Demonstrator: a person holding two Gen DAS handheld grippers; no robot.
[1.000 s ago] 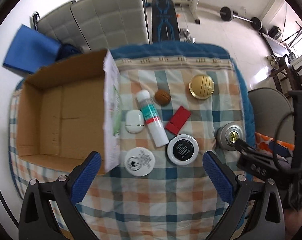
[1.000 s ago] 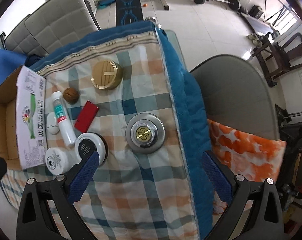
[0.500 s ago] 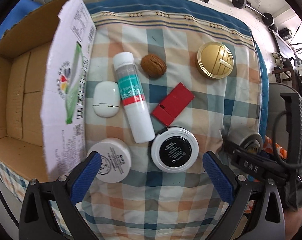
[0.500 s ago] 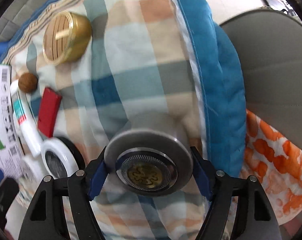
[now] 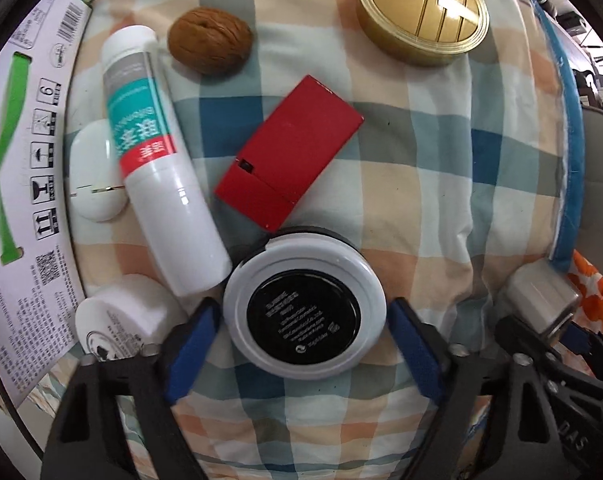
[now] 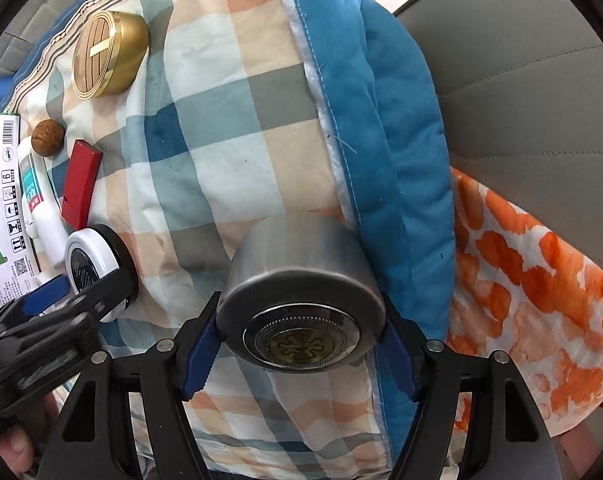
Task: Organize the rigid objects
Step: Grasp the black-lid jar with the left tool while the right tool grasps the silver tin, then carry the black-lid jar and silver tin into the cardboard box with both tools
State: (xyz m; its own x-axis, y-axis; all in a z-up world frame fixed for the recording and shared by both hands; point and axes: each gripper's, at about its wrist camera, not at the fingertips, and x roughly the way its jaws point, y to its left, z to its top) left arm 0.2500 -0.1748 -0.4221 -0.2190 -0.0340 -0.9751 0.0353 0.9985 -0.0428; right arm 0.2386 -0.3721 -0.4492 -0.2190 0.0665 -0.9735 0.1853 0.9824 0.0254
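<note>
My left gripper straddles a round white jar with a black lid; its blue pads sit at the jar's sides, contact unclear. My right gripper is shut on a steel tin with a brass emblem lid, which also shows at the right edge of the left wrist view. On the checked cloth lie a red box, a white bottle with a teal label, a walnut, a gold round tin, a white oval case and a small white jar.
A cardboard box flap with printed symbols stands along the left. The blue quilt edge borders the cloth on the right, with a grey chair and an orange-patterned cloth beyond it.
Both grippers have dropped close to the cloth. The left jaws have narrowed around the black-lidded jar. The right jaws have closed on the steel tin.
</note>
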